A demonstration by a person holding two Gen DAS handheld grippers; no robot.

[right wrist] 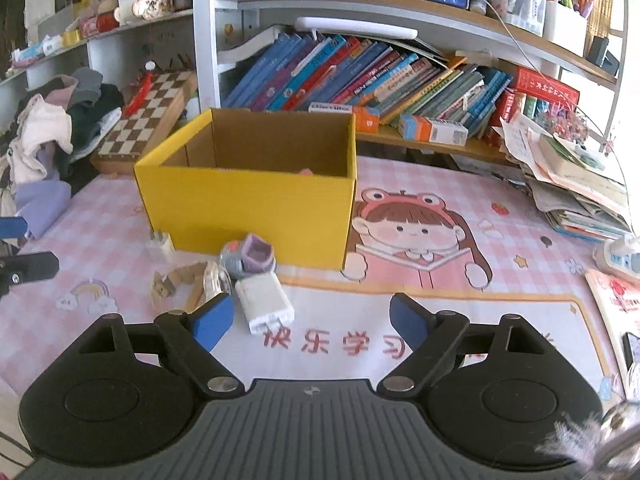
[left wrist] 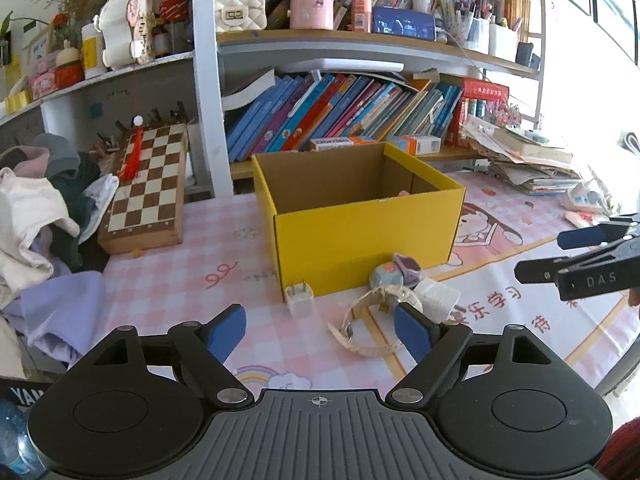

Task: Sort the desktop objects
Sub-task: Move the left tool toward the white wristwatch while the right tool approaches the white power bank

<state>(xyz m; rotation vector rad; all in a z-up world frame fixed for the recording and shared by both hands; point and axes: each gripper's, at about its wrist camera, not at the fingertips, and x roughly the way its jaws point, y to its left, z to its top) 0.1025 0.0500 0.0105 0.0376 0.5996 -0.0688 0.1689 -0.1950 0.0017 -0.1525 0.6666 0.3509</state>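
Observation:
An open yellow cardboard box (left wrist: 360, 236) (right wrist: 248, 212) stands on the pink desk mat; a small pink thing shows inside it. In front of it lie a small white plug (left wrist: 299, 299) (right wrist: 160, 247), a beige wristwatch (left wrist: 370, 322) (right wrist: 192, 280), a grey and purple toy (left wrist: 394, 273) (right wrist: 248, 259) and a white charger (left wrist: 438, 298) (right wrist: 264, 307). My left gripper (left wrist: 320, 334) is open and empty, just short of the watch and plug. My right gripper (right wrist: 310, 322) is open and empty, close to the charger; it shows at the right edge of the left wrist view (left wrist: 568, 256).
A chessboard case (left wrist: 146, 184) and a heap of clothes (left wrist: 40, 216) lie at the left. Leaning books (left wrist: 340, 116) fill the shelf behind the box. A paper stack (right wrist: 576, 184) sits at the right. A power strip (right wrist: 620, 256) lies beyond it.

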